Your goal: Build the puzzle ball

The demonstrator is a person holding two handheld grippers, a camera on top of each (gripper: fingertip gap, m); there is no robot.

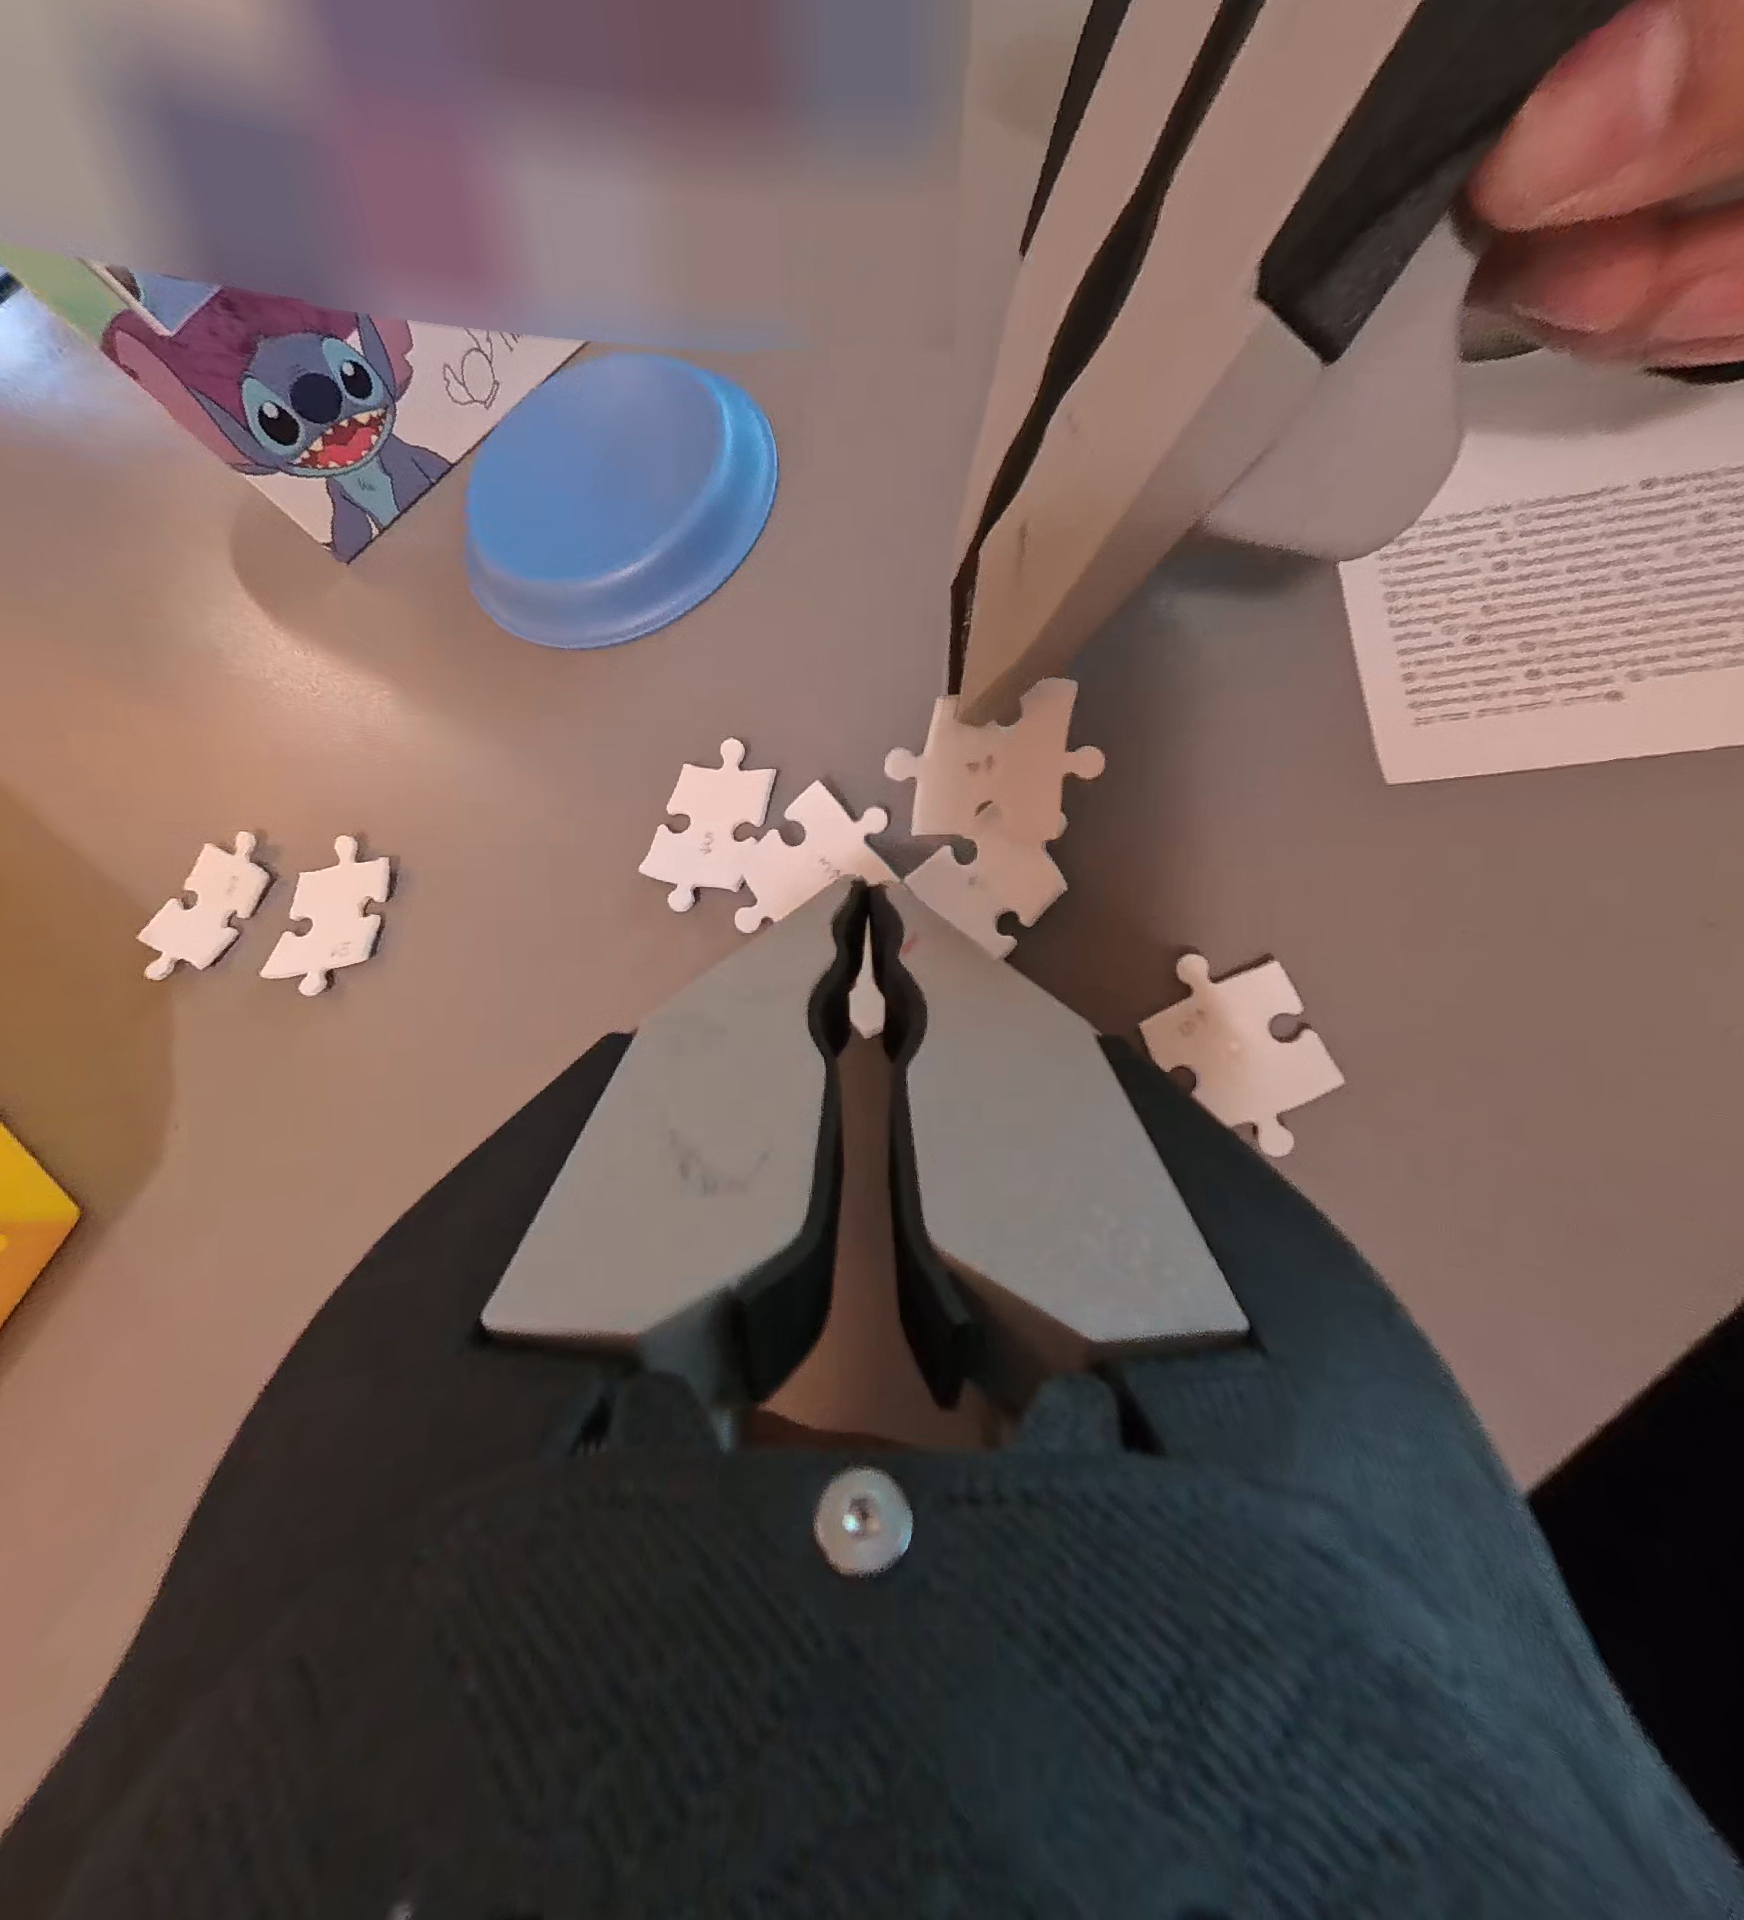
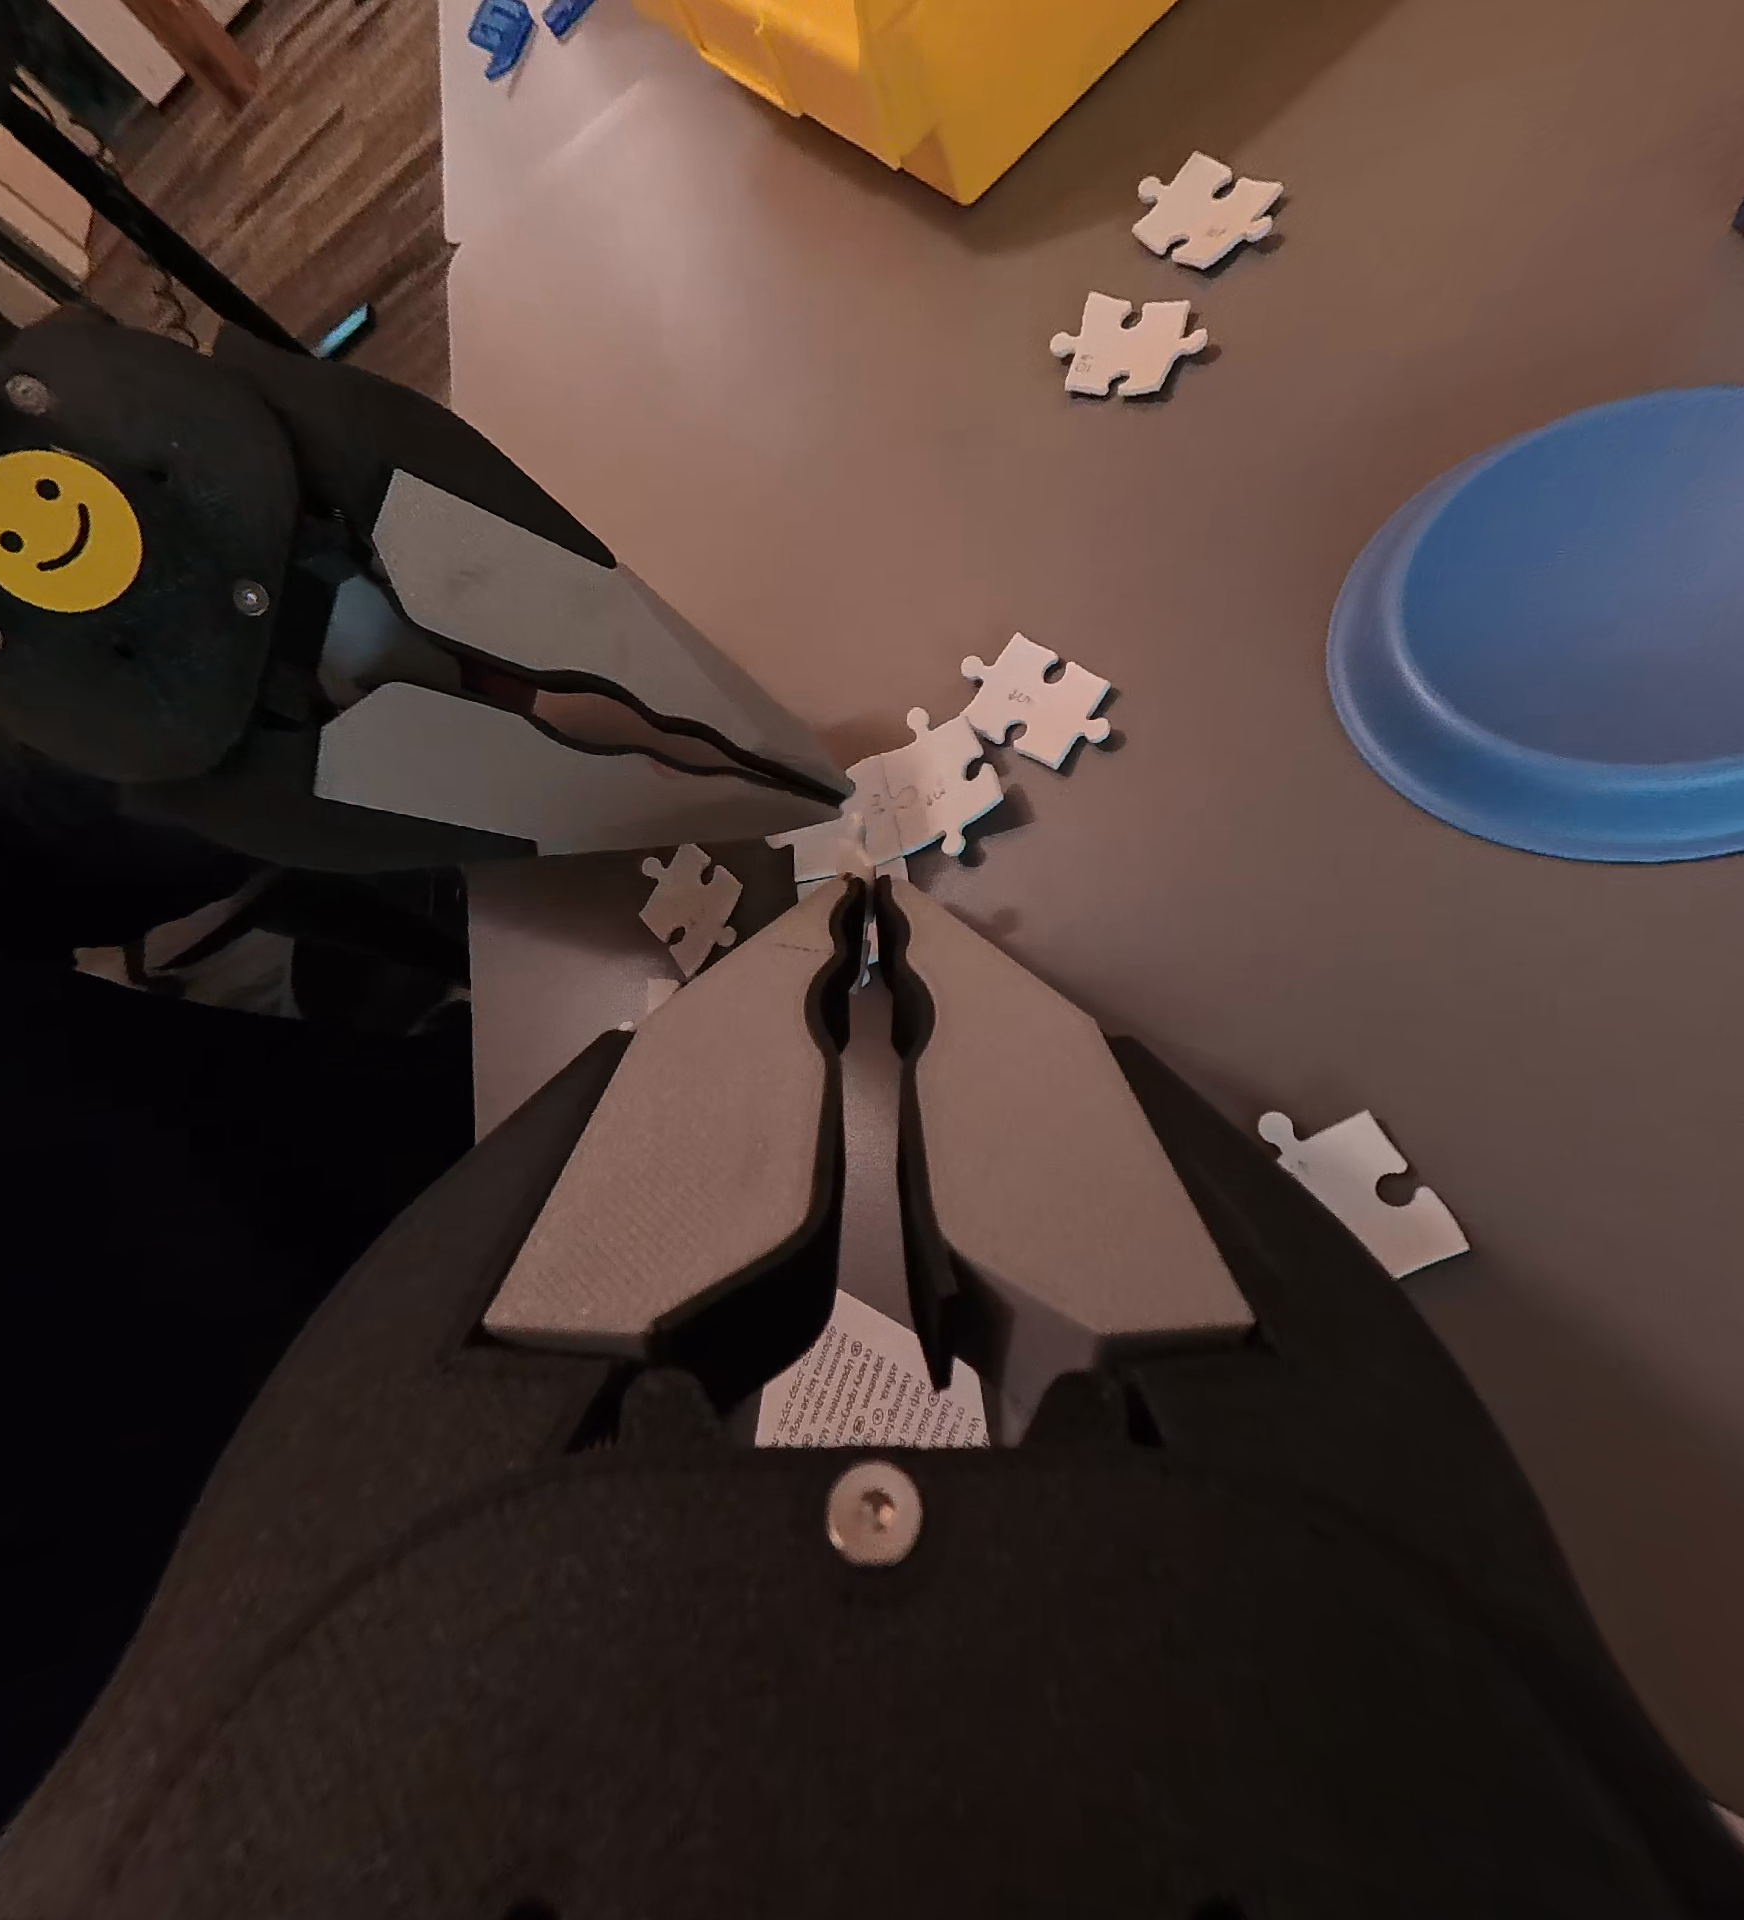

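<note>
Both my tongs meet over the middle of the grey table [image 1: 1470, 1039]. My left gripper [image 1: 868, 902] is pressed almost together, its tips pinching the edge of a white joined pair [image 1: 806, 847] of puzzle pieces lying face-down. My right gripper [image 1: 967, 698] comes in steeply from the far side, nipped on a single white piece [image 1: 1003, 769] held just beside and slightly over the pair. In the right wrist view the same tips [image 2: 868, 899] sit nearly touching the left's. The held piece lies directly beyond my left tips, knob toward the pair; judged next: slide it inward along that line to seat. Loose pieces [image 1: 265, 909] lie well apart; blue dish [image 1: 619, 499] farther off.
</note>
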